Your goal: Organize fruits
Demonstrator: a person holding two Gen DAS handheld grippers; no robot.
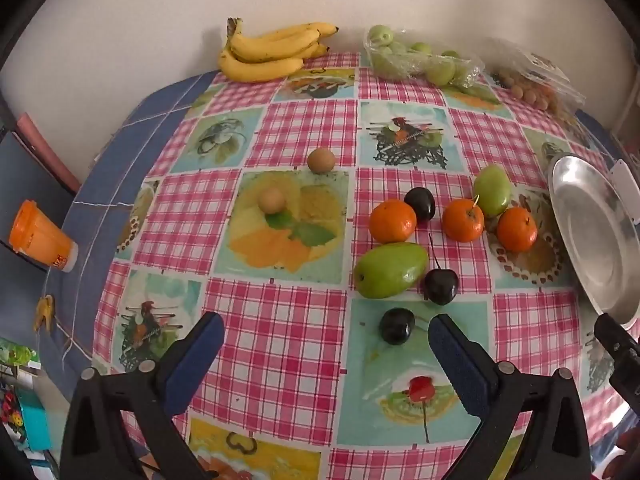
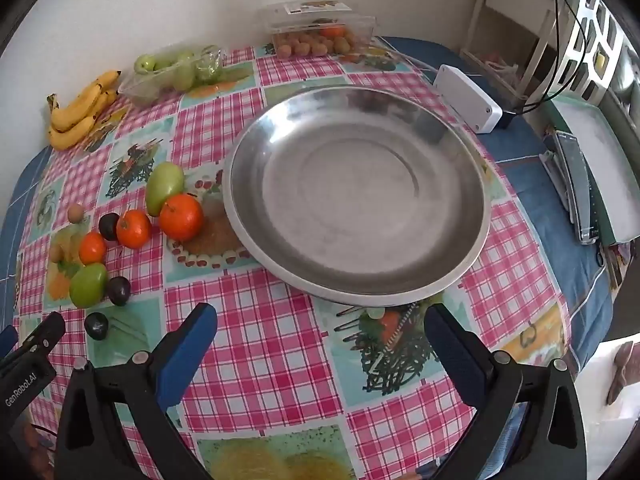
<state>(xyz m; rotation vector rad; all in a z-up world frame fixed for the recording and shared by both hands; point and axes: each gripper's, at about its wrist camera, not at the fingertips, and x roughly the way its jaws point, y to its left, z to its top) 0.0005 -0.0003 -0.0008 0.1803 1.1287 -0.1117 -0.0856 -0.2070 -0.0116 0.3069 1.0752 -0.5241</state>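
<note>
My left gripper (image 1: 326, 344) hovers open over the checked tablecloth with nothing between its fingers. Just ahead of its right finger lies a dark cherry (image 1: 396, 326). Beyond it sit a green mango (image 1: 390, 276), two more dark cherries (image 1: 440, 286), three oranges (image 1: 392, 220), a second green fruit (image 1: 492, 190) and two small brown fruits (image 1: 321, 160). My right gripper (image 2: 320, 332) is open and empty too, in front of a wide steel plate (image 2: 360, 208) that holds nothing. In the right wrist view the fruit cluster (image 2: 180, 216) lies left of the plate.
Bananas (image 1: 272, 52), a bag of green fruits (image 1: 420, 60) and a clear box of small brown fruits (image 2: 320, 40) line the wall side. A white box (image 2: 468, 98) and flat items (image 2: 576, 188) sit right of the plate. An orange cup (image 1: 38, 236) stands off the table's left edge.
</note>
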